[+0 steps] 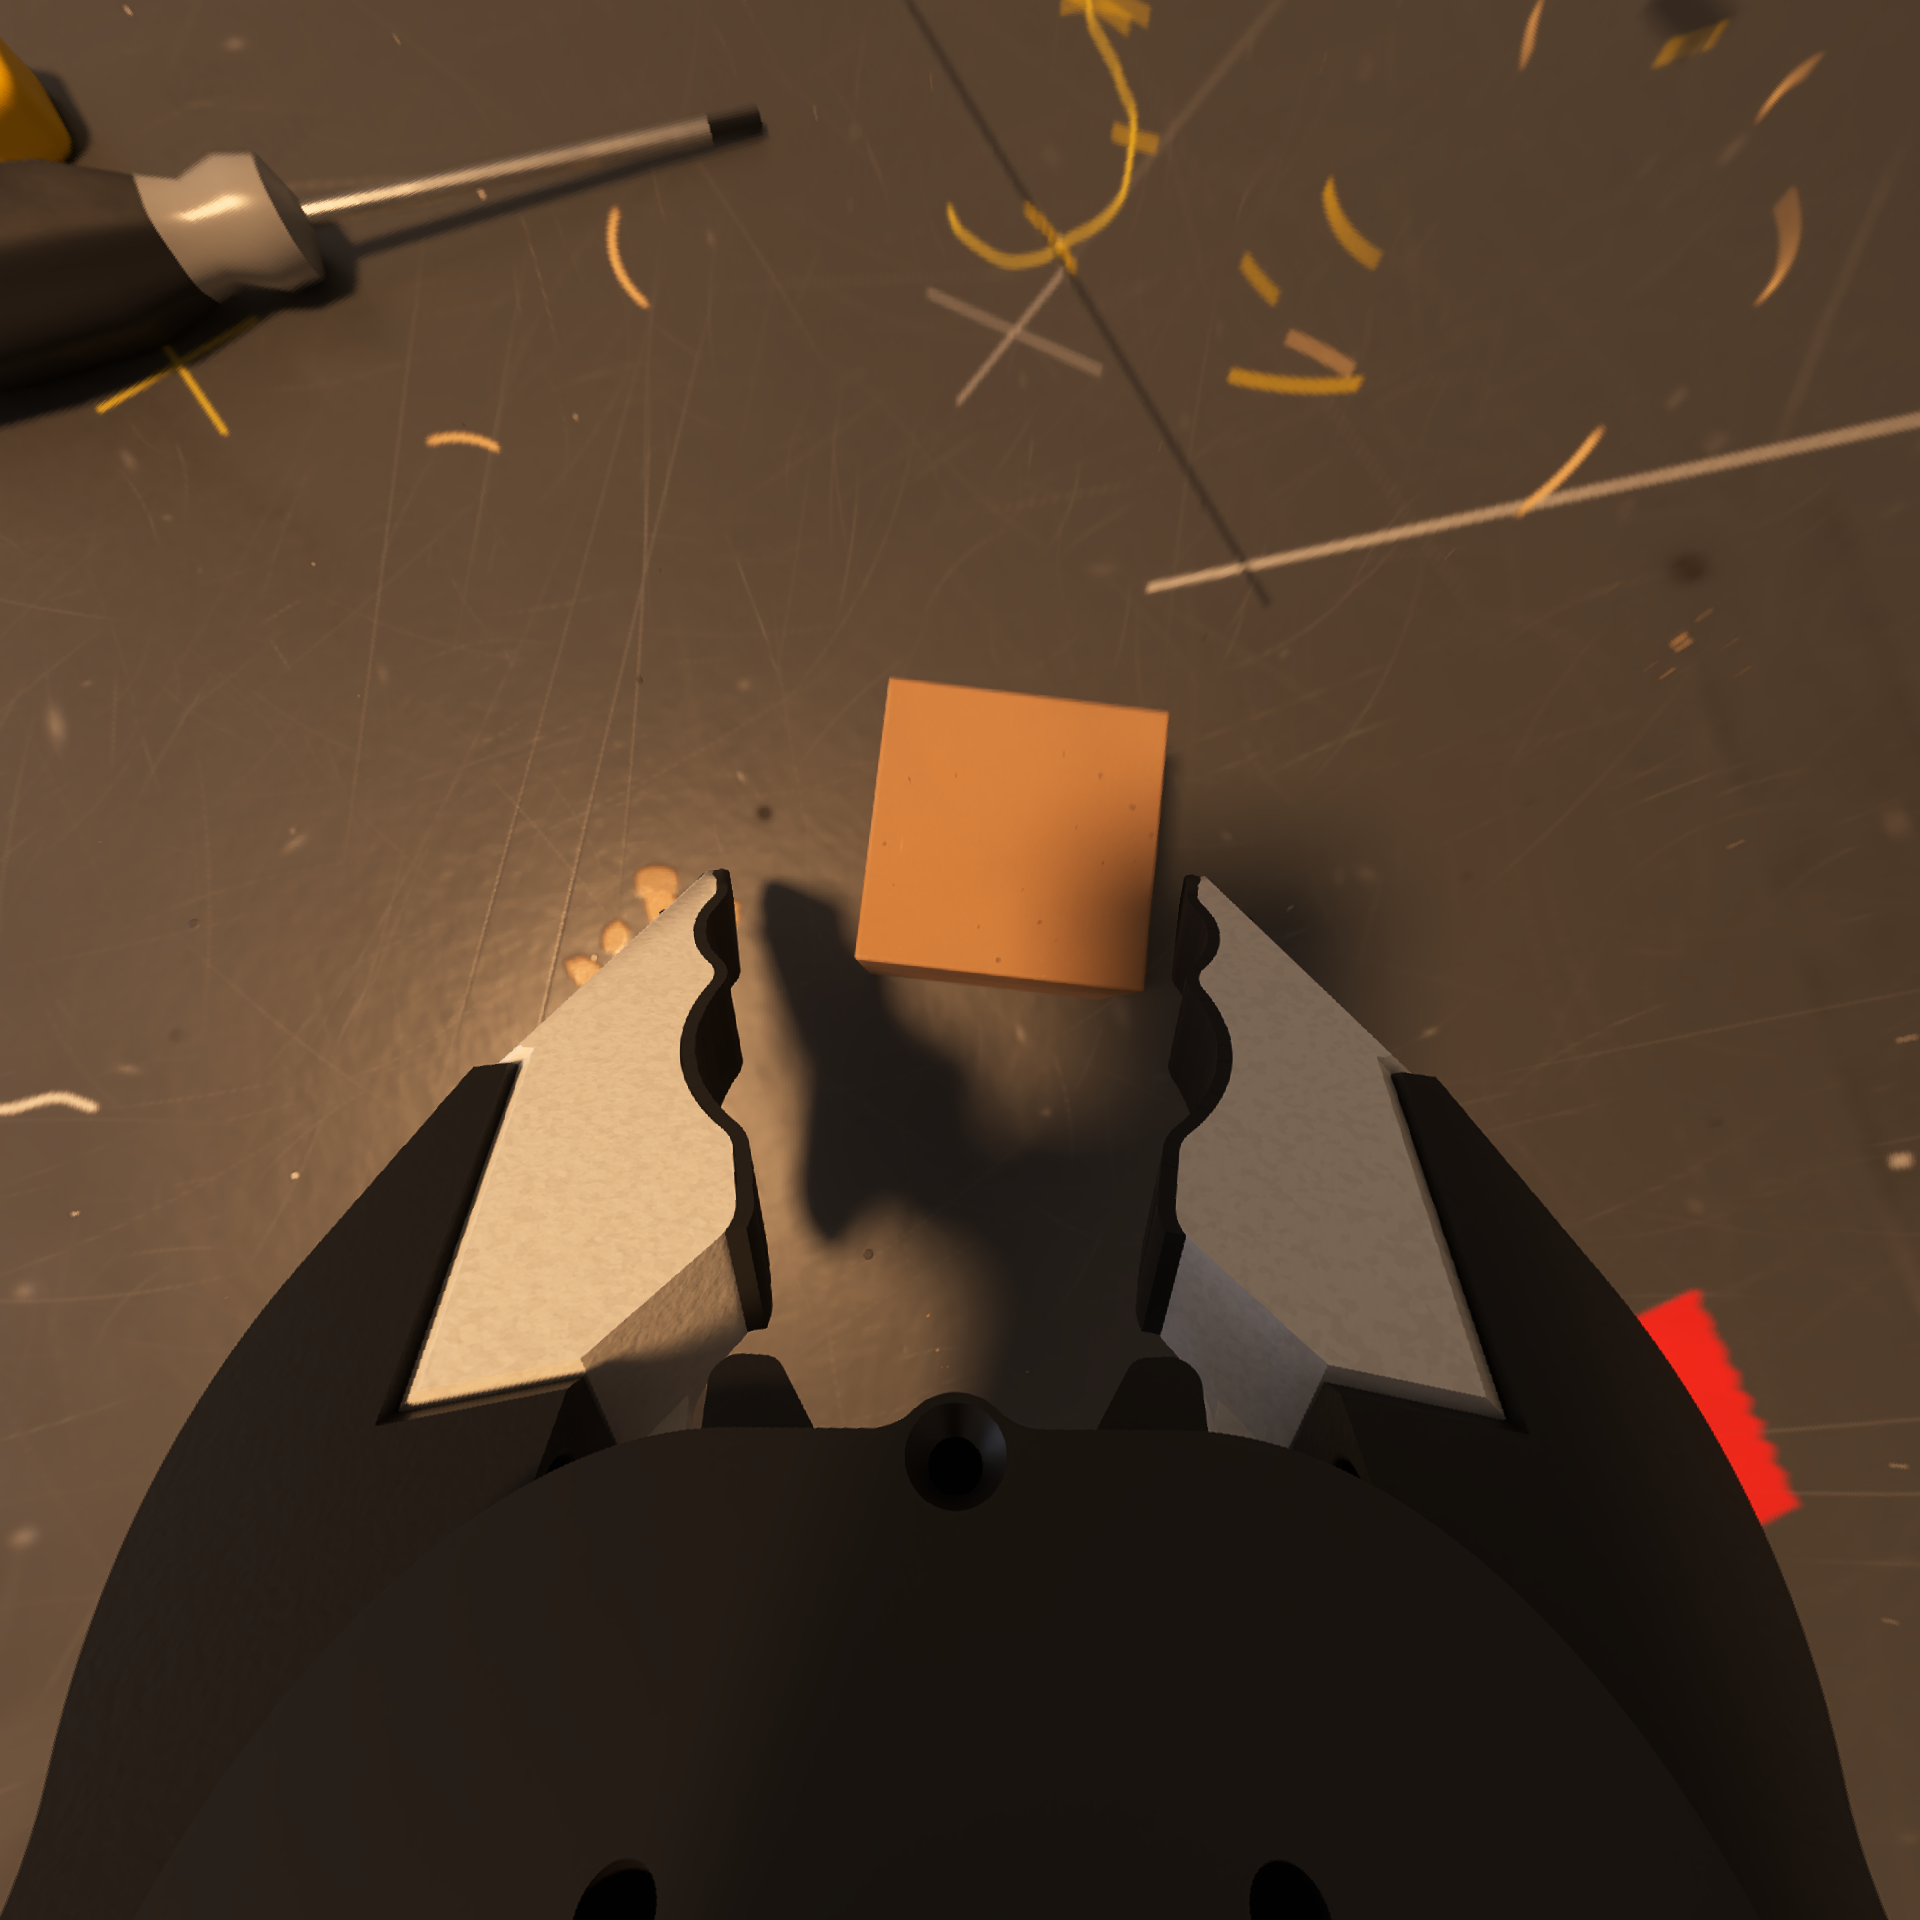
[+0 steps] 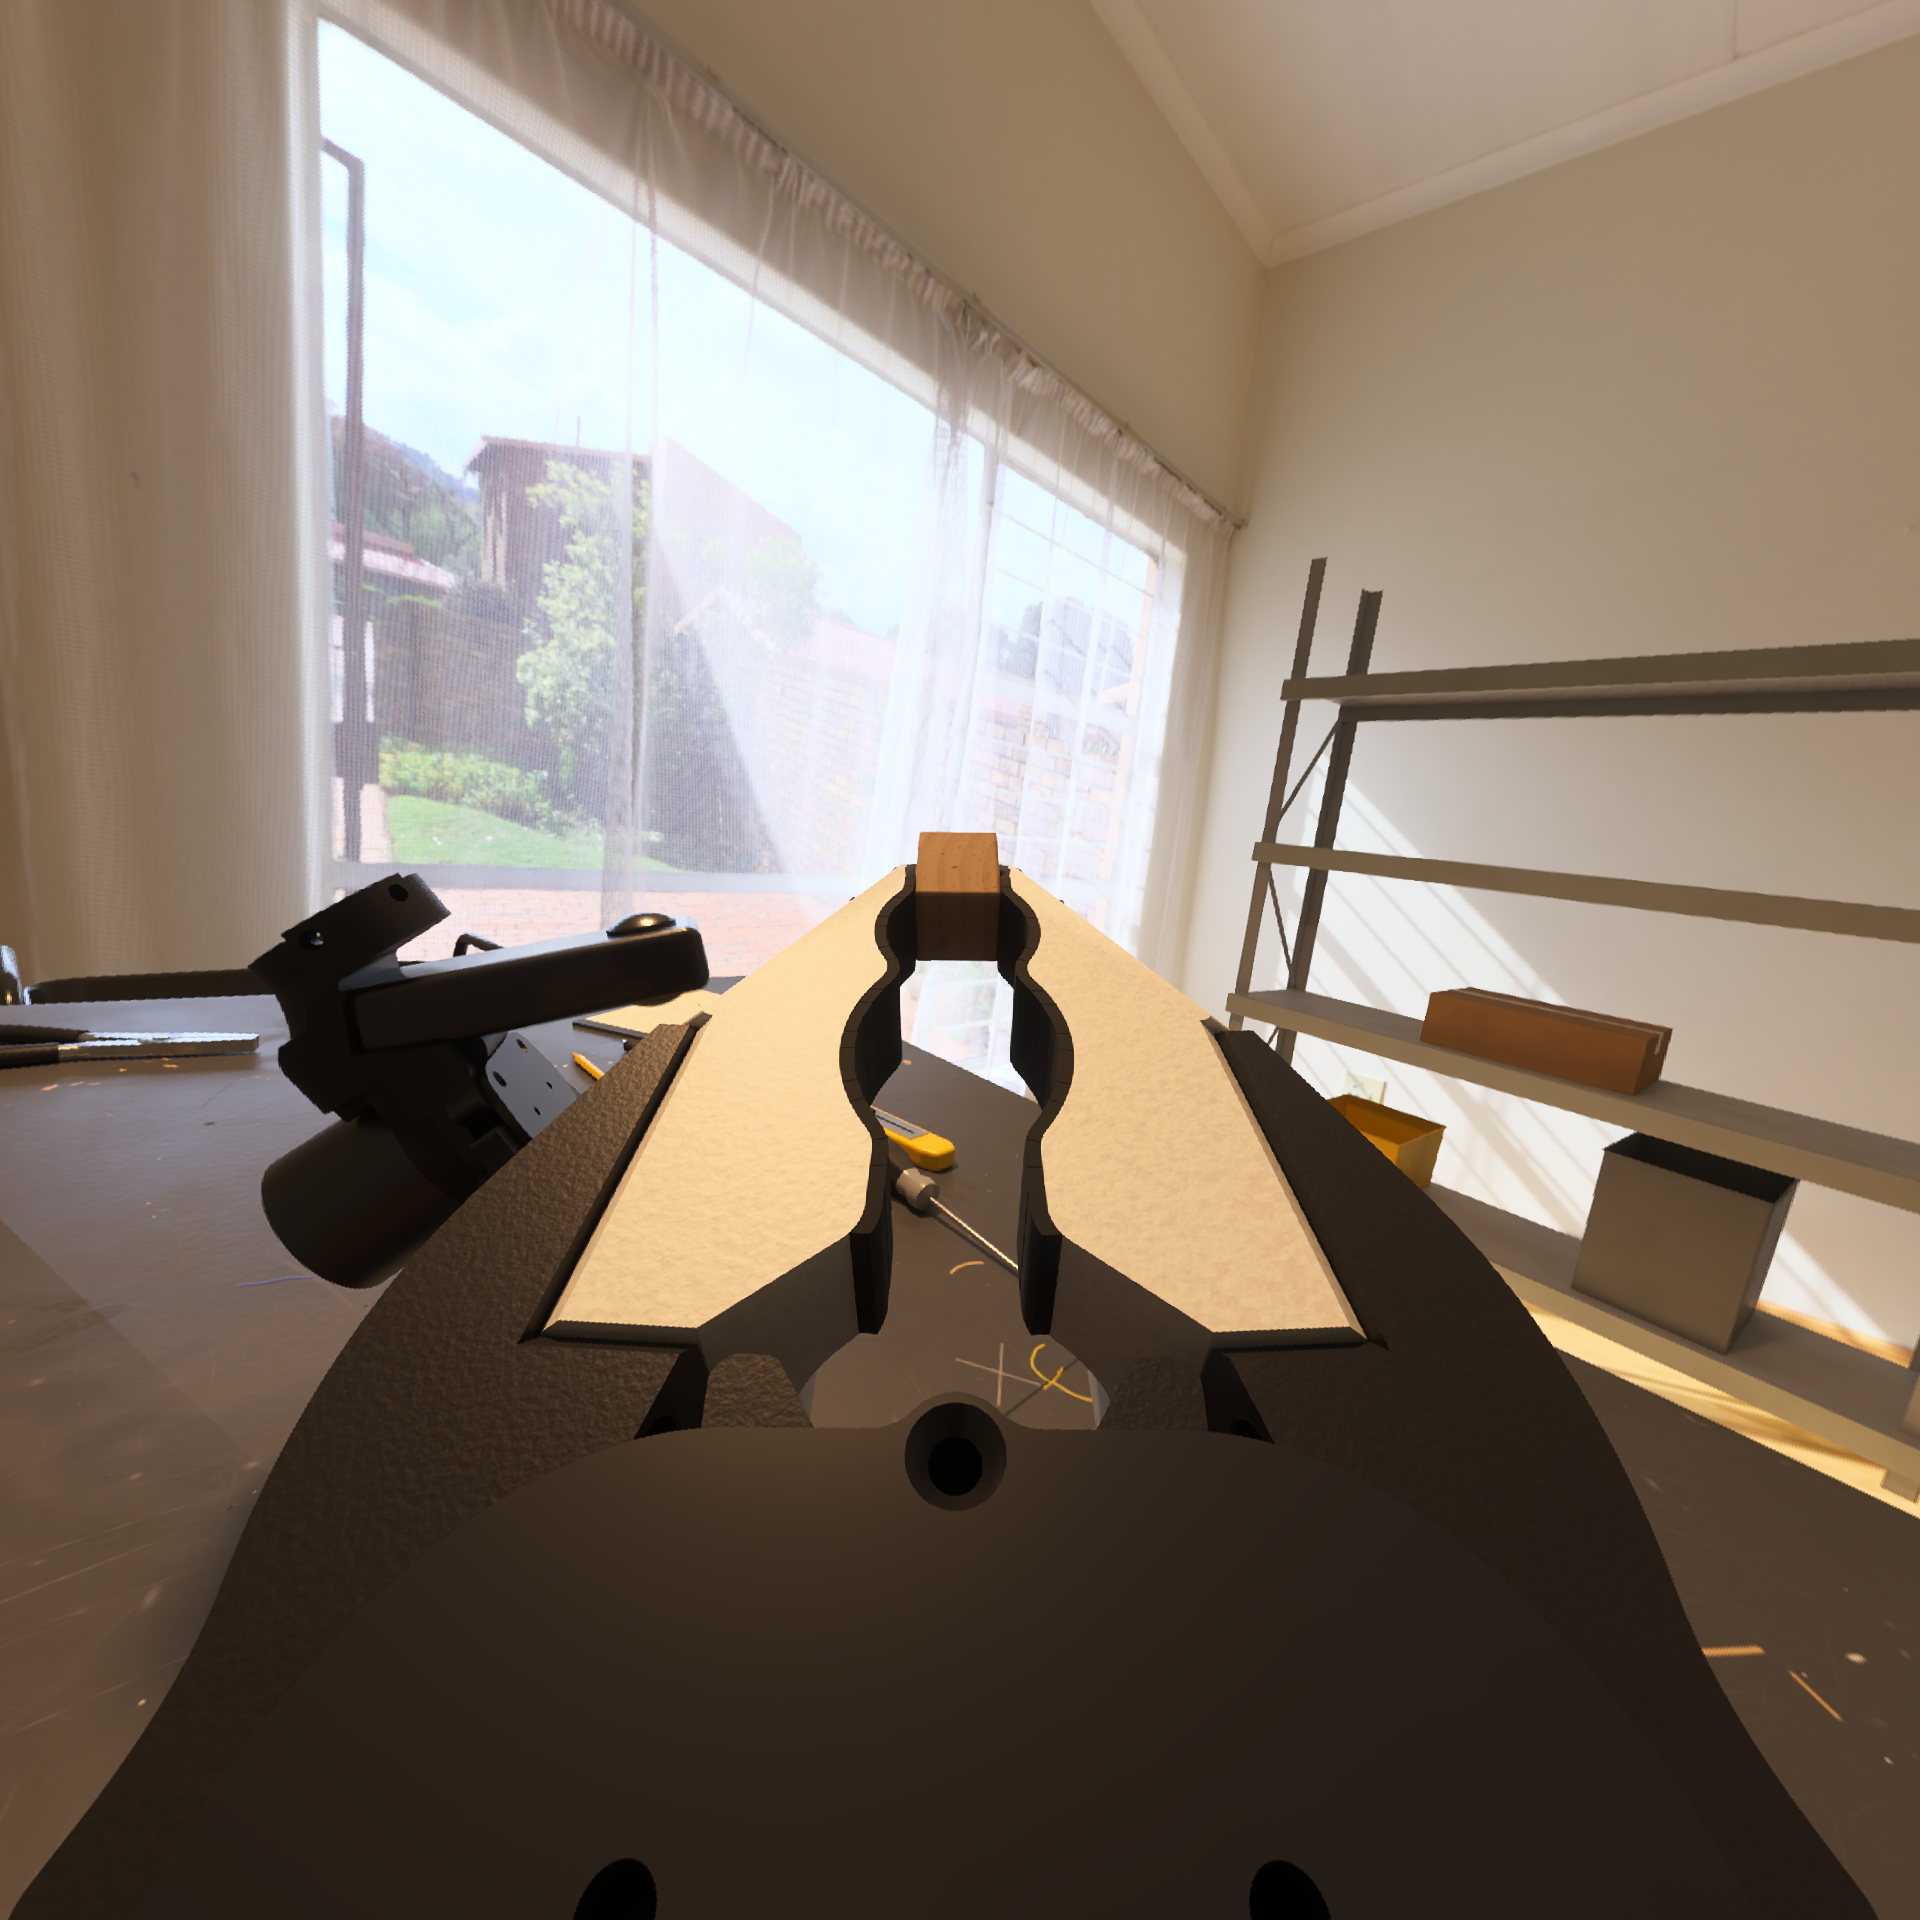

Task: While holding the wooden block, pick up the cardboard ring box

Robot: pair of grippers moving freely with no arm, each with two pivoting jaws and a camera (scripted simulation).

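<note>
In the left wrist view the cardboard ring box [image 1: 1013, 836], a small orange-brown square, lies flat on the dark scratched bench. My left gripper [image 1: 956, 899] is open above it, fingertips on either side of the box's near edge, the box nearer the right finger. In the right wrist view my right gripper [image 2: 957, 896] is shut on the wooden block [image 2: 957, 891], held at the fingertips high above the bench. The left gripper's body [image 2: 436, 1049] also shows at the left of that view, tilted down toward the bench.
A screwdriver with a black and yellow handle [image 1: 187, 223] lies at far left; it also shows in the right wrist view [image 2: 920, 1164]. A red strip [image 1: 1730, 1403] lies at right. Shavings and chalk marks scatter the bench [image 1: 416, 675]. A metal shelf [image 2: 1590, 894] holds boxes at right.
</note>
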